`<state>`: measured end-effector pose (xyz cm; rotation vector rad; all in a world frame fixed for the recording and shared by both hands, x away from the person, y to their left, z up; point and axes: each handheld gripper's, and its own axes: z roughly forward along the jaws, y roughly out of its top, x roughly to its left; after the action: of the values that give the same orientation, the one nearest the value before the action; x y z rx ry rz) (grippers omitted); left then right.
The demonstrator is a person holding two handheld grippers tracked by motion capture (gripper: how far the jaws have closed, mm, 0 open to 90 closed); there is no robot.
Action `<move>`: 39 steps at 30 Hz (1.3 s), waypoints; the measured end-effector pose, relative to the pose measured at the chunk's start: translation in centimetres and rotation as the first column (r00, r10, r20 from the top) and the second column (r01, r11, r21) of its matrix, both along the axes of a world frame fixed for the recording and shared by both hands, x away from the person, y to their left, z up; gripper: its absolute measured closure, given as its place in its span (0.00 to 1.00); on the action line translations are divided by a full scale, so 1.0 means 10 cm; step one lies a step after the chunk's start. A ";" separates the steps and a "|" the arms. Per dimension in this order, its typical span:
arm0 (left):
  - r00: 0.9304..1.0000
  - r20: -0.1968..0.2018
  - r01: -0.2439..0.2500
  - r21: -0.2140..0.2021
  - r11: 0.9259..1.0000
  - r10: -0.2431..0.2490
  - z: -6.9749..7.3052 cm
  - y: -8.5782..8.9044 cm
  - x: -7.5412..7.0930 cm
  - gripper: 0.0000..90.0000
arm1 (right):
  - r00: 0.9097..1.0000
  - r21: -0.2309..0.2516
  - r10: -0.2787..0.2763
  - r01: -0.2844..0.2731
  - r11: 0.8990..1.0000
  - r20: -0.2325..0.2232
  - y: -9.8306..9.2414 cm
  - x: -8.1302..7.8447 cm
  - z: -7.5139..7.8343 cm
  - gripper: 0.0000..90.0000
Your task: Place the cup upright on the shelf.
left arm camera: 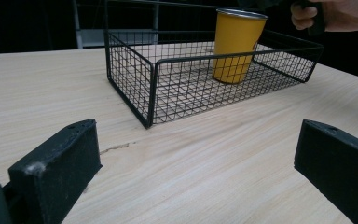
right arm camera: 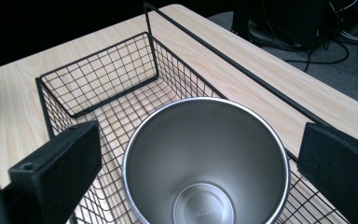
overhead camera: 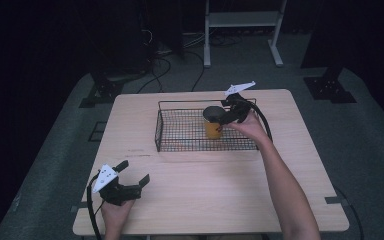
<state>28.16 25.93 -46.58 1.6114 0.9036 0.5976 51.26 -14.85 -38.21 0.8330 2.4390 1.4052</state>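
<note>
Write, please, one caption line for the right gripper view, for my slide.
Open right gripper poised above an empty yellow cup standing upright in a black wire basket on a wooden table.

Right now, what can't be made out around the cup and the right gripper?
- Right gripper, high view: overlaps the cup, so contact is unclear.
- Cup base, right gripper view: cut off by the bottom edge.
- Embossed marking inside the cup: too small to read.
- Basket: near end cut off there.
</note>
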 end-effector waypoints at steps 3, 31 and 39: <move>1.000 -0.001 0.000 0.000 1.000 0.000 0.00 0.00 0.00 0.00 | 1.000 0.017 0.002 -0.002 1.000 0.001 -0.03 -0.03 0.02 0.00; 1.000 -0.006 -0.006 0.010 1.000 0.006 0.00 -0.01 -0.01 0.00 | 0.999 0.088 0.044 -0.044 0.995 0.002 -0.30 -0.34 0.10 0.00; 1.000 -0.004 -0.002 0.009 1.000 0.002 0.00 -0.02 -0.01 0.00 | 0.999 0.084 0.046 -0.048 0.995 0.027 -0.34 -0.46 0.14 0.00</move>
<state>28.02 25.77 -46.59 1.6205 0.9069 0.6012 46.65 -18.23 -36.83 0.7759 2.4106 1.5357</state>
